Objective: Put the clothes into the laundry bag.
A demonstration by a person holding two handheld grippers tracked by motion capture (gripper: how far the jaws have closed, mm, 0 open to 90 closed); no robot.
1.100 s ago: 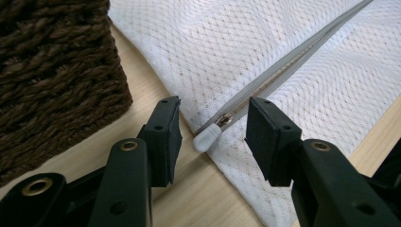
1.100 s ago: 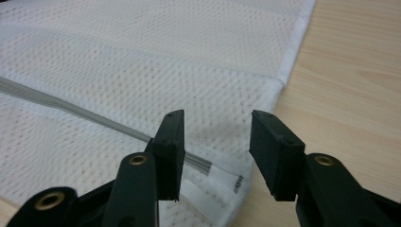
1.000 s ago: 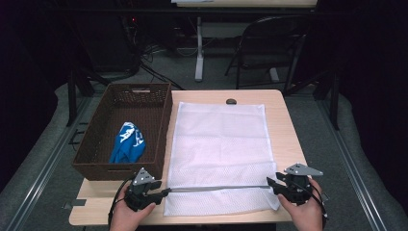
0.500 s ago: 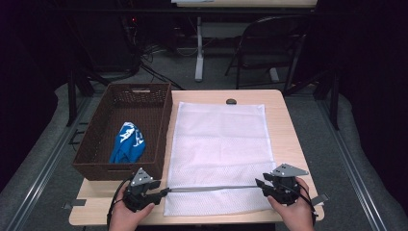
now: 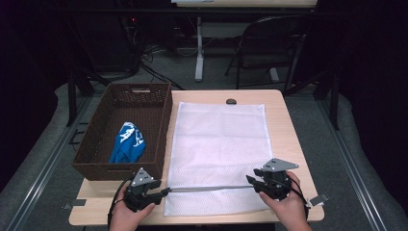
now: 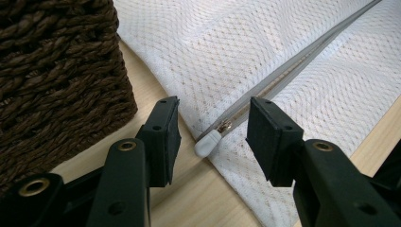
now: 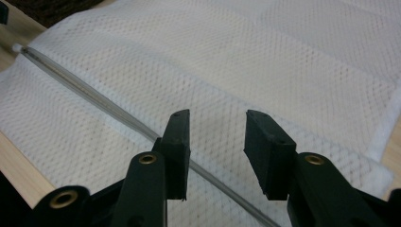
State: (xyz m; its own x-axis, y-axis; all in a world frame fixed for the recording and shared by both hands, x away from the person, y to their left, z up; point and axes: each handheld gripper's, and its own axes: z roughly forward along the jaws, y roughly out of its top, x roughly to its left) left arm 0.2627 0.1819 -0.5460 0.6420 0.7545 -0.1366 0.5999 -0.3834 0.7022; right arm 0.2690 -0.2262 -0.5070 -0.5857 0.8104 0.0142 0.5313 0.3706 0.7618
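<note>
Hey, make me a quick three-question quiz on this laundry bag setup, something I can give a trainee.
1. True or false: the left gripper is clamped on the zipper pull.
2. What lies inside the brown basket?
A. a white towel
B. a blue cloth
C. a red cup
3. Fill in: the zipper of the white mesh bag runs across the bag near the table's ____ edge.

Key
1. False. The jaws stand apart on either side of the pull, touching nothing.
2. B, the blue cloth.
3. Near; the right gripper hovers over its other end with jaws open.
</note>
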